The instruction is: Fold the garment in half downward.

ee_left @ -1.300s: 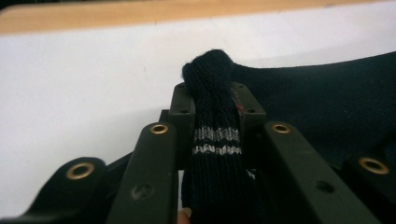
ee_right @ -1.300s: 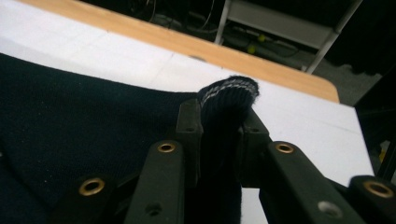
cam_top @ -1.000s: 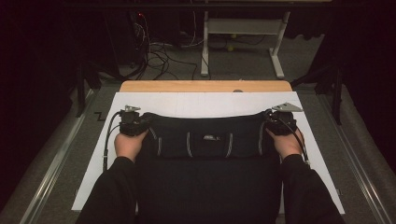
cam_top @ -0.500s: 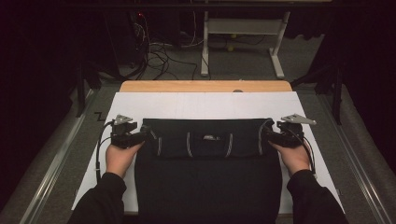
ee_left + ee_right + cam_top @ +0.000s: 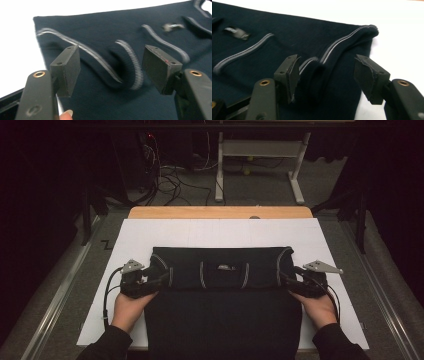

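A dark navy garment [image 5: 222, 320] with grey-striped trim lies on the white table cover [image 5: 150, 235], its top part folded over into a band [image 5: 185, 270] carrying a small label [image 5: 226, 267]. My left gripper [image 5: 161, 278] rests at the band's left end. Its jaws stand open around a striped cuff [image 5: 130, 67], with nothing clamped between them. At the band's right end my right gripper [image 5: 286, 278] is open too. In the right gripper view [image 5: 328, 75] a rolled striped cuff [image 5: 317, 70] lies between the jaws, against the left pad.
A strip of bare wooden tabletop [image 5: 220, 212] shows beyond the white cover. Behind the table are loose cables [image 5: 165, 180] on the floor and a white desk frame [image 5: 260, 150]. Metal rails [image 5: 60, 295] run along both sides of the table.
Both hands have drawn back toward the person and slightly outward. The garment's folded top band has settled flat on the table between the grippers.
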`<state>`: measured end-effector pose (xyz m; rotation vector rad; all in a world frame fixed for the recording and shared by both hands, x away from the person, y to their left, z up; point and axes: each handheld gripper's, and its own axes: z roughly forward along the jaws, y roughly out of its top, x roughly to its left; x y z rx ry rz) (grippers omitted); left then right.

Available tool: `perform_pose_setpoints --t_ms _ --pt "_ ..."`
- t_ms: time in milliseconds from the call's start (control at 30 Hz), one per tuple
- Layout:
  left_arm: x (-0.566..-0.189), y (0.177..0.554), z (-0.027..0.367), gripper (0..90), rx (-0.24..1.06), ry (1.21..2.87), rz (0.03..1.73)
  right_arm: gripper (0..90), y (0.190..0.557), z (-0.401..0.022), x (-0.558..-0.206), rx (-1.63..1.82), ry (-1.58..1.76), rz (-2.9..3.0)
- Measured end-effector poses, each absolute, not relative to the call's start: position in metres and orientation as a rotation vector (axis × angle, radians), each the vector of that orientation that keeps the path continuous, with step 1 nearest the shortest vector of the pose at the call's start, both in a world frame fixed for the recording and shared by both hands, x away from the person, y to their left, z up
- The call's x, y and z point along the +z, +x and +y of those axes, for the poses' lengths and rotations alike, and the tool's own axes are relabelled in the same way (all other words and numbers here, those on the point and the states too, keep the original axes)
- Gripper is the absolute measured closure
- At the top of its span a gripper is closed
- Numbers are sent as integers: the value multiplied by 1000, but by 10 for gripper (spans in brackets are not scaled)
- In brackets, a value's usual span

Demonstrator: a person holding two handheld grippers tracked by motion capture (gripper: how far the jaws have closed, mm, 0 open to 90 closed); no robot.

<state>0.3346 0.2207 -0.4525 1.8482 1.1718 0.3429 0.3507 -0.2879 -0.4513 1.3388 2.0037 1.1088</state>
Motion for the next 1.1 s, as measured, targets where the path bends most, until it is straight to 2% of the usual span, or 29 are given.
perform_pose_setpoints --t_ms 167,333,500,600,633,700,767,1100 --pt "-453 329 205 289 308 1868 1129 425 338 -283 -455 1145 1328 2042" --pt "-461 332 194 352 298 1938 1144 488 336 -269 -459 1072 1296 2107" --pt "-465 336 193 491 307 1958 1179 624 337 -267 -461 1028 1288 2111" --pt "-470 338 193 607 311 1976 1195 784 336 -268 -461 1030 1282 2102" --pt "-470 338 194 659 309 1967 1192 810 335 -267 -461 1035 1284 2097" --pt "-469 337 195 755 317 1953 1180 825 335 -267 -461 1021 1257 2099" --pt "-467 335 196 783 340 1945 1167 830 333 -267 -460 1035 1251 2087" --pt "-448 314 205 790 375 1873 1102 835 311 -268 -443 1125 1187 2020"
